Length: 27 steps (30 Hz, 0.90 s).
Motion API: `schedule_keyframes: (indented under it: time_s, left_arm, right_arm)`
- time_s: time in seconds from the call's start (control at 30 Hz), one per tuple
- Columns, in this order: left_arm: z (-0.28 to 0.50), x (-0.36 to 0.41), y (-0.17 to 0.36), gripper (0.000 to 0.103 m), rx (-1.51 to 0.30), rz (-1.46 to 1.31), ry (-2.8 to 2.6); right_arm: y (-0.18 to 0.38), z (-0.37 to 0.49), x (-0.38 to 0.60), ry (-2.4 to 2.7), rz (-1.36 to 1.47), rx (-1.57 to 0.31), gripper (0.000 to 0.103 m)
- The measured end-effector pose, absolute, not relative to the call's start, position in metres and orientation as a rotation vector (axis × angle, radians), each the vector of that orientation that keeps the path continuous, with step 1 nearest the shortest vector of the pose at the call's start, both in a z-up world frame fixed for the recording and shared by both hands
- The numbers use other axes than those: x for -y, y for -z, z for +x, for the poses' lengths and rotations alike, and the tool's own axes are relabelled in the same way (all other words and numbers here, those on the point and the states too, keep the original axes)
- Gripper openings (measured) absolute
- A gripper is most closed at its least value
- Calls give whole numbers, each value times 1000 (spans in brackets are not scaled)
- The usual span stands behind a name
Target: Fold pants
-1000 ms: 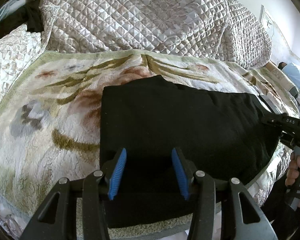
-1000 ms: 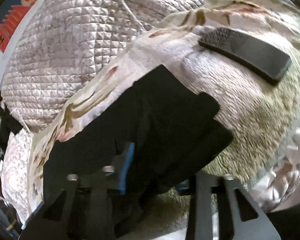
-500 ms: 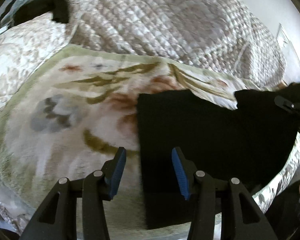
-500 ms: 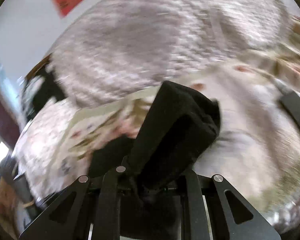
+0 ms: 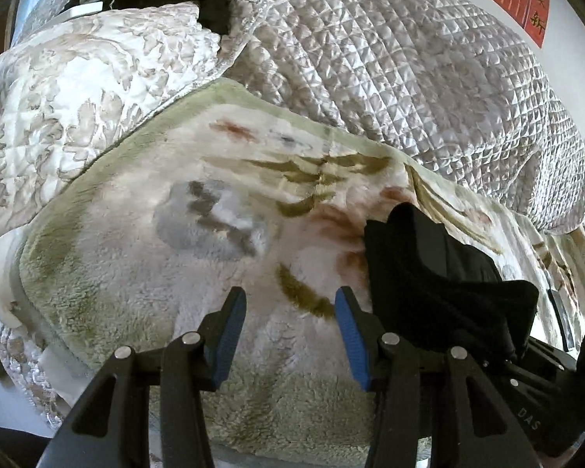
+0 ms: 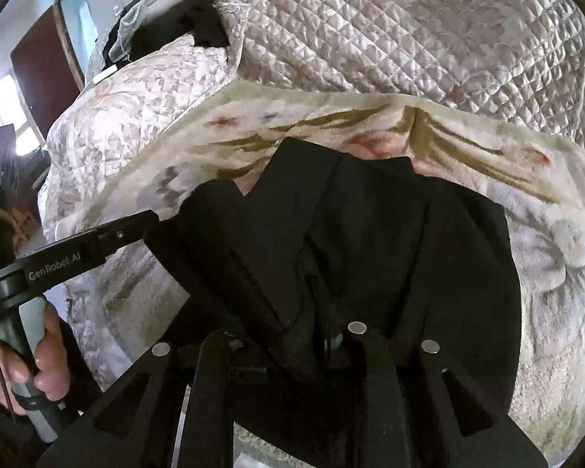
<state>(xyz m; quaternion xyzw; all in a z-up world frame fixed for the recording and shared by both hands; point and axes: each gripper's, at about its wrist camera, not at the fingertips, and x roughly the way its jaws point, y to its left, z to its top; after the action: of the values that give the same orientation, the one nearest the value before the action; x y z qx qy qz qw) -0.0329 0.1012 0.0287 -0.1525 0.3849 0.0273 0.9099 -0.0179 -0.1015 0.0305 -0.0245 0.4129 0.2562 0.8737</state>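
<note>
Left claw (image 5: 290,335): spread wide, blue pads (image 5: 351,335) bare, nothing between them; hangs over the fleece blanket, just left of the pants.
Right claw (image 6: 292,335): clamped on a bunched fold of the pants; black cloth covers both fingers, tips hidden.
Pants (image 6: 370,241): black, heaped in folds on the blanket's near part, one edge drawn up into the right claw; in the left wrist view the pile (image 5: 440,273) sits right of the open claw.
Fleece blanket (image 5: 167,257): cream, green border, brown and grey pattern, spread on the bed under the pants.
Quilted cover (image 5: 409,78): silvery, mounded behind the blanket.
Floral quilt (image 5: 66,109): pale, bunched at the blanket's left.
Dark garment (image 6: 191,19): lying on top of the bedding, far back.
Person's hand (image 6: 39,366): gripping the left tool's handle, lower left of the right wrist view.
</note>
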Motion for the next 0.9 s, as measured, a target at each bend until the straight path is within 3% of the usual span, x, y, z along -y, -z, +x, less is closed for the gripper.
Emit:
schedule_keyframes:
  time_s: [0.27,0.4,0.53,0.67,0.73,0.77,0.9]
  left_arm:
    - [-33,-99,-32,50,-783,-312,-40]
    - [-34,-100,-33,51,-779,-314,-48]
    - [-34,-101,-33,51,-774,-313,-48]
    - [-35,-99,-34,51,-766,-307,-39]
    - [-35,-97,-35,51,-759,-305,-33]
    - [-35,-96,-36,51,-756,-304,-28]
    - [-34,-87,-42,50,-752,-297,10]
  right_arm:
    - [-27,-30,92,-530,-172,-826,22]
    - [-40,-44,95,-618,-128,-817,49]
    - [-54,-60,98,-735,-76,-775,53]
    - [-58,-62,119,-714,28,-726,53]
    - [-52,-55,129,-641,51,-750,29]
    - [-47,-53,131,-617,54,-769,24]
    - [-20,-44,131,-640,41,-914,20]
